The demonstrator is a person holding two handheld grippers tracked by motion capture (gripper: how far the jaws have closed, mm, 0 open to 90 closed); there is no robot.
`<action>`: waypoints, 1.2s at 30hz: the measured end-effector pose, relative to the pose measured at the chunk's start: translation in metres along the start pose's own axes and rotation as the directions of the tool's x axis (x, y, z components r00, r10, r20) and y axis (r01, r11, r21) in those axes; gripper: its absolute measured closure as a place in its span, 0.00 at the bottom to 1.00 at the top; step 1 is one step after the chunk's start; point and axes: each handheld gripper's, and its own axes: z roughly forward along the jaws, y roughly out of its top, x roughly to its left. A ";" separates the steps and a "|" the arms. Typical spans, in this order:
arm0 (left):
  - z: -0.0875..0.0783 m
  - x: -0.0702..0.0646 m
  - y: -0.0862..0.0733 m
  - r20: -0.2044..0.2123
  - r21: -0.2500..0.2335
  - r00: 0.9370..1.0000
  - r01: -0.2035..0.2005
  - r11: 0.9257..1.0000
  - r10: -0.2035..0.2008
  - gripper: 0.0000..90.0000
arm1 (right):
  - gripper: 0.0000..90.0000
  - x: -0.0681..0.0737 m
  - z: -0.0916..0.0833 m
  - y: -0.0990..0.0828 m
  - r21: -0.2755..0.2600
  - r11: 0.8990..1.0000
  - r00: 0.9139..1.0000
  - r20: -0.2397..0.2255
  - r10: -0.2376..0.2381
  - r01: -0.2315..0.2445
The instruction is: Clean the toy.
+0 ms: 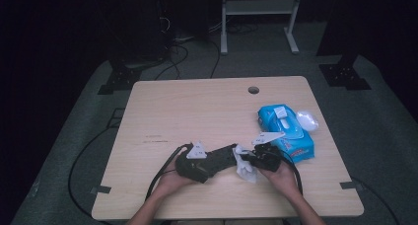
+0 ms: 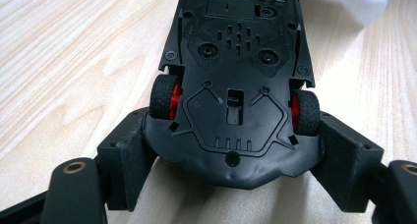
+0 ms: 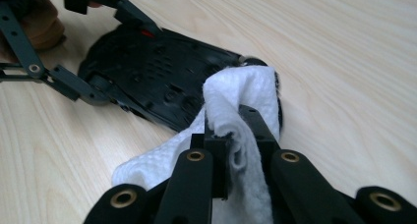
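Note:
A black toy car (image 2: 236, 71) with red wheel hubs is turned underside up, its rear end clamped between the pads (image 2: 130, 150) of my left gripper (image 2: 231, 150). In the high view that gripper (image 1: 209, 162) holds the car (image 1: 223, 157) just above the table's front middle. My right gripper (image 3: 236, 130) is shut on a bunched white wipe (image 3: 241, 91), which rests against the car's (image 3: 157, 71) far end. From above, the right gripper (image 1: 252, 158) and the wipe (image 1: 245, 167) sit just right of the car. The left gripper (image 3: 118, 57) also appears in the right gripper view.
A blue pack of wet wipes (image 1: 286, 131) lies on the wooden table (image 1: 197, 106) to the right, with a crumpled white piece (image 1: 306, 120) beside it. A cable hole (image 1: 253, 90) is near the far edge. Cables trail off the table's front left.

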 end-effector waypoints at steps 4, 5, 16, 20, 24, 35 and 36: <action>0.001 0.001 0.000 0.001 -0.002 1.000 -0.001 1.000 0.001 0.27 | 0.92 0.005 0.000 -0.001 -0.007 1.000 1.000 -0.024 0.007 -0.007; 0.001 0.001 0.000 0.000 -0.001 1.000 -0.001 1.000 0.001 0.26 | 0.92 0.009 0.002 0.001 -0.012 1.000 0.999 -0.044 0.001 -0.002; 0.000 0.002 0.000 -0.004 0.000 1.000 -0.003 1.000 0.003 0.26 | 0.92 -0.007 -0.006 -0.009 0.024 0.999 1.000 0.004 0.023 -0.023; 0.000 0.003 0.000 -0.005 0.001 1.000 0.000 1.000 0.000 0.26 | 0.92 -0.004 -0.003 -0.009 0.021 0.999 1.000 -0.006 0.024 -0.024; -0.001 0.007 -0.002 -0.016 -0.005 1.000 0.016 1.000 -0.016 0.26 | 0.92 -0.005 0.003 0.001 0.017 1.000 1.000 -0.010 0.016 -0.016; 0.000 0.006 -0.002 -0.006 -0.007 1.000 0.005 1.000 -0.005 0.26 | 0.92 -0.005 0.013 0.024 -0.027 0.999 0.999 -0.047 0.026 -0.028; -0.001 0.006 -0.002 -0.005 -0.005 1.000 0.005 1.000 -0.005 0.26 | 0.92 -0.005 0.015 0.026 -0.024 0.999 0.998 -0.051 0.031 -0.032</action>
